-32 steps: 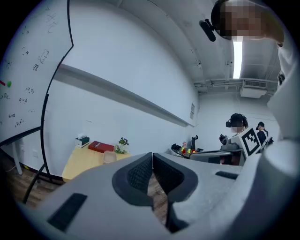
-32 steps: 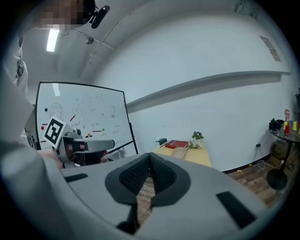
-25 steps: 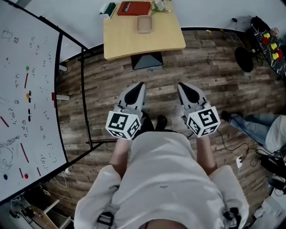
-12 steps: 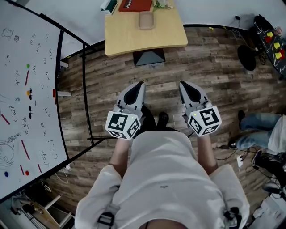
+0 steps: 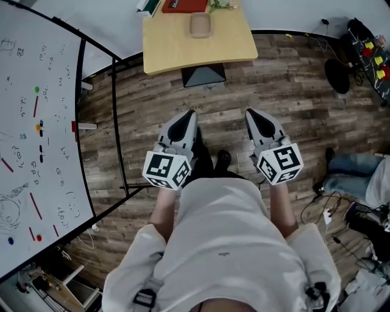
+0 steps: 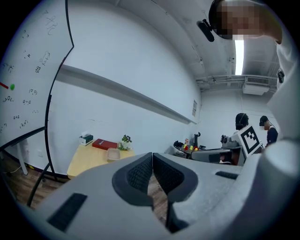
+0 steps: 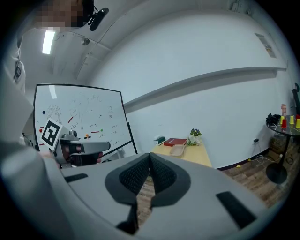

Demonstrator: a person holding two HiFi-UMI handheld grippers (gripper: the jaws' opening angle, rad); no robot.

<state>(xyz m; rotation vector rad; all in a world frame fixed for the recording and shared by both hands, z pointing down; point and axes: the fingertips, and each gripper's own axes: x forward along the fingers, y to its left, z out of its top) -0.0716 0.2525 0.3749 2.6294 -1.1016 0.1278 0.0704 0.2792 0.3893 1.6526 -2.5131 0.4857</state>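
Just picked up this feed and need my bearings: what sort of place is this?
Probably an office or lab workroom: a whiteboard covered in marker notes stands on the left, a small wooden table with a red book sits against the white wall, and cables trail over the wood-plank floor.

Shallow beige tray, flat; on wooden table

red book: cut by top edge | whiteboard writing: too small to read
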